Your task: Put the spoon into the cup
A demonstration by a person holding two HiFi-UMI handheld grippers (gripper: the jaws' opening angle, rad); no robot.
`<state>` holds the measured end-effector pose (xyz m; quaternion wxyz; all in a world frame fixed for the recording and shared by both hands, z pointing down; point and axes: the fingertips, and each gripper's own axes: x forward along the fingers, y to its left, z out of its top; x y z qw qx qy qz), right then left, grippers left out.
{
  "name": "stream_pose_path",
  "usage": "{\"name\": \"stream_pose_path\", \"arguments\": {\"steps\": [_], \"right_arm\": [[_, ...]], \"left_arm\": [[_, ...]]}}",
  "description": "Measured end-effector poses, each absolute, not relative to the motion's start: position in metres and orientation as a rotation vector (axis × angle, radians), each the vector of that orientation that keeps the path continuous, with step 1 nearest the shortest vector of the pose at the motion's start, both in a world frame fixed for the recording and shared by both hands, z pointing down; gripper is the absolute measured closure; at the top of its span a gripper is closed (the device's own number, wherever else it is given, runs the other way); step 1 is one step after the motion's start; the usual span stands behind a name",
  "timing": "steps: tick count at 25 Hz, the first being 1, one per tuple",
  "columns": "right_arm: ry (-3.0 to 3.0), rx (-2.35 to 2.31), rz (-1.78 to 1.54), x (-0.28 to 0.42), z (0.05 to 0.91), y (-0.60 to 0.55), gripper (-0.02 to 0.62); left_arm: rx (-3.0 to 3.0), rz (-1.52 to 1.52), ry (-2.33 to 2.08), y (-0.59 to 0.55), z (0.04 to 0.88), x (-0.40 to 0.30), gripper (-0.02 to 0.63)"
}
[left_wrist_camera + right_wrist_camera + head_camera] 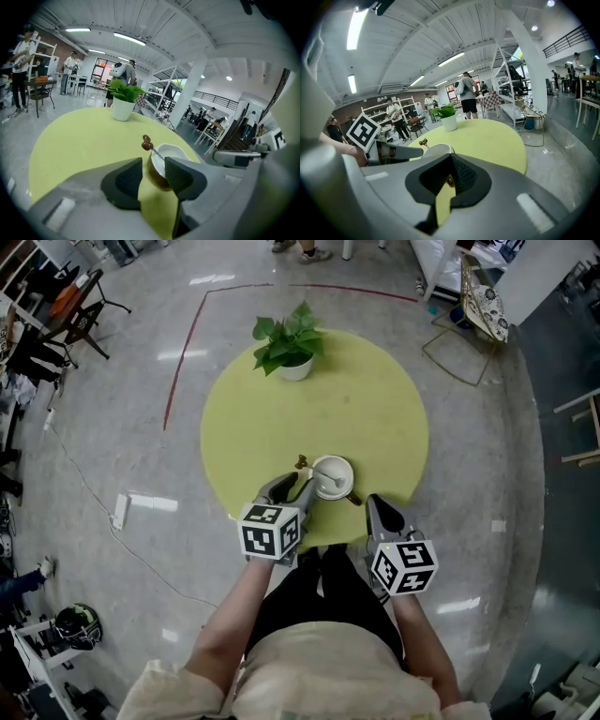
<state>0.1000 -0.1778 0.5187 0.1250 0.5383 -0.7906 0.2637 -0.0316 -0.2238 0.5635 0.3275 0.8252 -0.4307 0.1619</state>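
Observation:
A white cup (334,475) with a brown underside stands near the front edge of the round yellow-green table (375,409). The spoon (303,463) rests inside it, and its brown knobbed handle leans out over the cup's left rim. In the left gripper view the cup (171,152) and spoon (147,142) lie just beyond the fingertips. My left gripper (292,486) (153,164) is open and holds nothing, close to the cup's left side. My right gripper (375,504) (451,157) sits to the cup's right with its tips together and nothing in them. From there the cup (436,150) shows to the left.
A potted green plant (291,343) in a white pot stands at the table's far side. Grey polished floor surrounds the table, with a red line (178,381) on it, chairs (80,306) at the left and a rack (478,306) at the upper right. People stand in the background.

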Motion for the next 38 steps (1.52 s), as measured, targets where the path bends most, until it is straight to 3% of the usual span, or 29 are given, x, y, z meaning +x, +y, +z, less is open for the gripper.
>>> {"name": "stream_pose_path", "arguments": {"steps": [6, 38], "right_arm": [[-2.303, 1.589, 0.759, 0.098, 0.516, -0.167, 0.594], [-2.312, 1.673, 0.667, 0.073, 0.498, -0.101, 0.594]], "left_arm": [[2.151, 0.426, -1.155, -0.213, 0.562, -0.045, 0.459], [2.271, 0.406, -1.134, -0.144, 0.528, -0.071, 0.604]]}}
